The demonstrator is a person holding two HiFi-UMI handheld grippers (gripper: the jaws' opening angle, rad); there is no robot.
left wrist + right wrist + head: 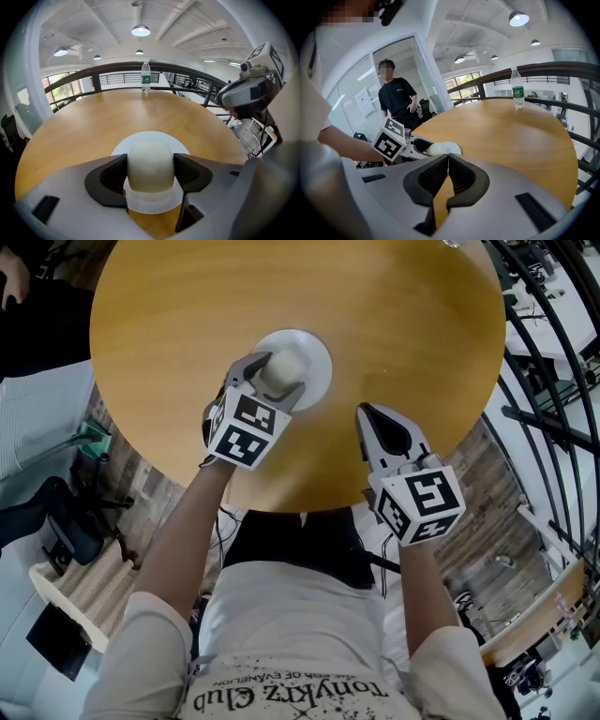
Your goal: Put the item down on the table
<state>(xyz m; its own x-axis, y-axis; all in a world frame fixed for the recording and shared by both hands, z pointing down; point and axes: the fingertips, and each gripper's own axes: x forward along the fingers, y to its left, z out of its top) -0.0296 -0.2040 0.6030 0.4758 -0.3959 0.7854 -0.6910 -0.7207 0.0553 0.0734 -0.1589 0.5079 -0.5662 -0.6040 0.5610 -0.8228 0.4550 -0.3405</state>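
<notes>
A cream, dome-shaped cup [280, 367] [150, 165] sits between the jaws of my left gripper [275, 377] [150, 172], which is shut on its two sides. The cup is over a white saucer [315, 354] [140, 141] on the round wooden table [394, 324]; I cannot tell whether it rests on the saucer or hangs just above it. My right gripper [367, 412] [448, 161] hovers over the table's near edge, to the right of the saucer, shut with nothing in it. The right gripper view shows the left gripper and cup [434, 149] from the side.
A clear water bottle [146, 77] [517, 96] stands at the table's far edge. A dark railing [117, 70] runs behind the table. A person in a black shirt [396, 101] stands beyond the table near a glass door. Chairs [66, 521] sit on the floor at the left.
</notes>
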